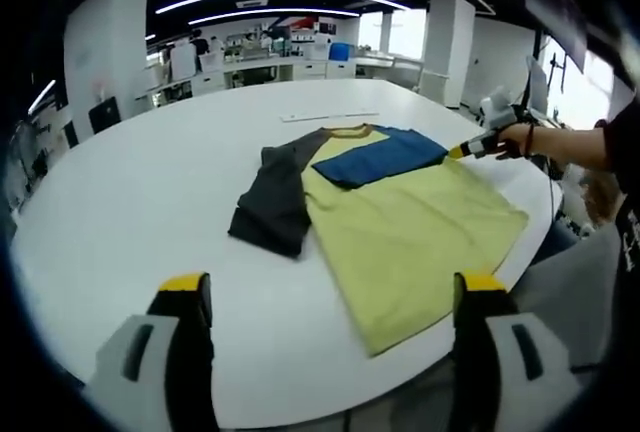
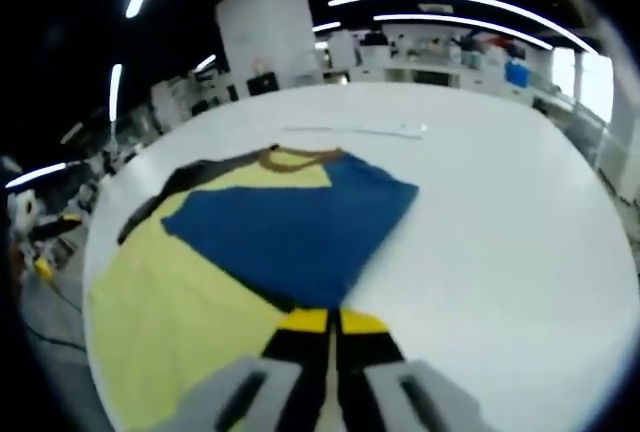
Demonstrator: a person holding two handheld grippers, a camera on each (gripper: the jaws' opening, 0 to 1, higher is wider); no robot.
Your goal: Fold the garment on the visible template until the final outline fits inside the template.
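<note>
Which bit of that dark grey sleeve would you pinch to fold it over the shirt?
Pinch the dark grey sleeve at its outer cuff edge, coming in low from the bare table beside it with the open left gripper. It lies flat and spread away from the yellow body, so that free edge lifts easiest.

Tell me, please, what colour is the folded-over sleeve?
Blue sleeve, clearest in the right gripper view.

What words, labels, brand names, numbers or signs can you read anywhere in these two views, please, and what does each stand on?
None can be read.
T-shirt: plain yellow, blue and dark grey panels, no print or label showing.
Table: bare white, with a thin pale strip that carries no legible marks.
Person's dark sleeve: pale marks at the edge of the left gripper view, too blurred and cut off to read.
Background shelves and boxes: too small and blurred.
</note>
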